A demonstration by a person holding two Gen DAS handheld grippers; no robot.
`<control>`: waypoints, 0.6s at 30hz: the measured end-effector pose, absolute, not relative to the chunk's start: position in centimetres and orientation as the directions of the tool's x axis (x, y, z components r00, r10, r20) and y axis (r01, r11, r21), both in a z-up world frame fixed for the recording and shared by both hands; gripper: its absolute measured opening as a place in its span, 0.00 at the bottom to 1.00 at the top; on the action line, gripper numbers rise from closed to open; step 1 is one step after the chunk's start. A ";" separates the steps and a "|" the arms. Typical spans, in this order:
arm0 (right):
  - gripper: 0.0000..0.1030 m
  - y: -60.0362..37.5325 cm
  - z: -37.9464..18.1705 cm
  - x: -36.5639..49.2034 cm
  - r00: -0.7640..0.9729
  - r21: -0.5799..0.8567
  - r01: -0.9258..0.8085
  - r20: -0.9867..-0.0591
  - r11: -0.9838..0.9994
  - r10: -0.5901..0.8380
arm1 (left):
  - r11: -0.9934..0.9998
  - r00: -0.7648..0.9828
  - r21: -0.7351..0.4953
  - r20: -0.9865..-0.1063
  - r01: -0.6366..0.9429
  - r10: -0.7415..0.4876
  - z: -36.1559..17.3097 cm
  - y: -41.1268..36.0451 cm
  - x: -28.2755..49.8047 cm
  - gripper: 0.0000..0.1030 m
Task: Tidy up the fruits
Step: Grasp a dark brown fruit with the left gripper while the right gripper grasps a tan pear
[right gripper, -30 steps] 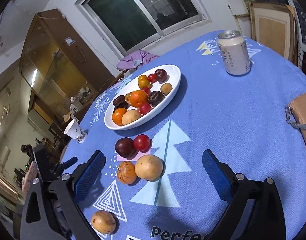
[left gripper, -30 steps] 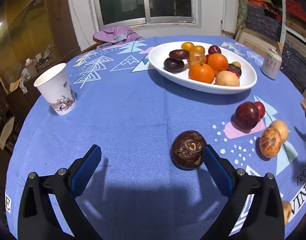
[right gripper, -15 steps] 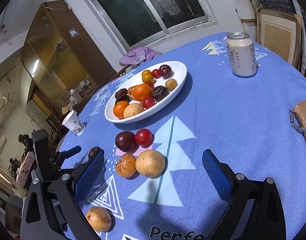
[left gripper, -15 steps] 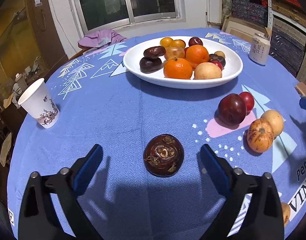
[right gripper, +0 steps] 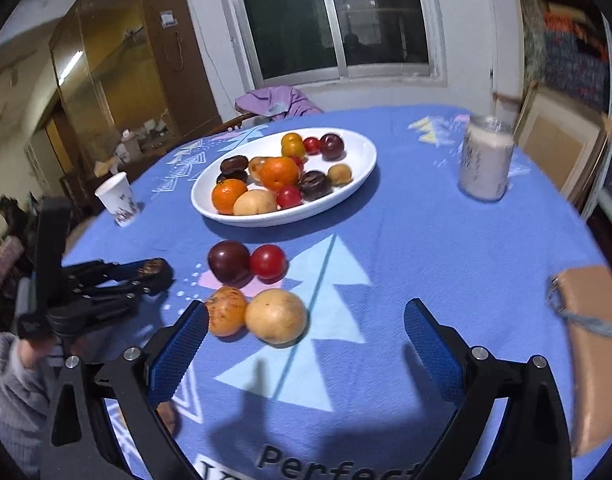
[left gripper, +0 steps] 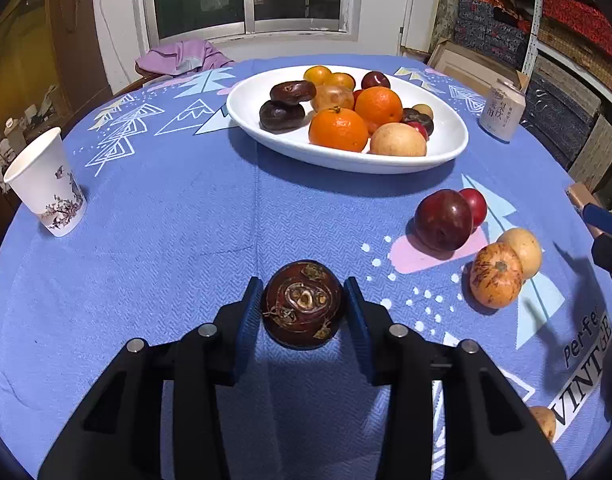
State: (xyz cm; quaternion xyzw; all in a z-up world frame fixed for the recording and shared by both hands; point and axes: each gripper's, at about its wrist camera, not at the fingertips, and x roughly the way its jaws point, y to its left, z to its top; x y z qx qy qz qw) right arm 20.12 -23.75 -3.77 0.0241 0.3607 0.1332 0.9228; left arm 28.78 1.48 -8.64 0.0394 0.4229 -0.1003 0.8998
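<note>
My left gripper (left gripper: pixel 304 308) is shut on a dark brown round fruit (left gripper: pixel 302 304) that rests on the blue tablecloth; both blue pads touch its sides. It also shows in the right wrist view (right gripper: pixel 154 268). My right gripper (right gripper: pixel 306 344) is open and empty, just in front of an orange speckled fruit (right gripper: pixel 226 311) and a yellow round fruit (right gripper: pixel 276 316). A dark plum (right gripper: pixel 229 261) and a red plum (right gripper: pixel 267 261) lie behind them. The white oval plate (right gripper: pixel 357 176) holds several fruits.
A paper cup (left gripper: pixel 46 184) stands at the left of the table. A drink can (right gripper: pixel 485 158) stands at the right behind. A tan pouch (right gripper: pixel 589 320) lies at the right edge. A small yellow fruit (left gripper: pixel 543 422) lies near the front edge.
My left gripper moved forward and closed on the dark brown fruit. My right gripper swung toward the loose fruits, bringing the orange and yellow fruits nearer its jaws.
</note>
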 end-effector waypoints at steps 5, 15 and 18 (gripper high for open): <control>0.71 -23.0 -4.5 20.2 0.695 0.057 -0.272 -0.679 0.961 0.237 | 0.978 0.611 -0.020 -0.778 0.206 -0.145 -8.8 1.6 29.0 0.40; 0.61 -20.3 -6.6 20.5 0.645 -0.010 -0.345 -0.729 0.939 0.229 | 0.980 0.615 0.004 -0.779 0.201 -0.123 -8.8 1.3 29.0 0.41; 0.61 -19.5 -6.7 21.1 0.635 -0.002 -0.358 -0.734 0.934 0.242 | 0.980 0.614 0.004 -0.779 0.201 -0.123 -8.8 1.3 29.1 0.41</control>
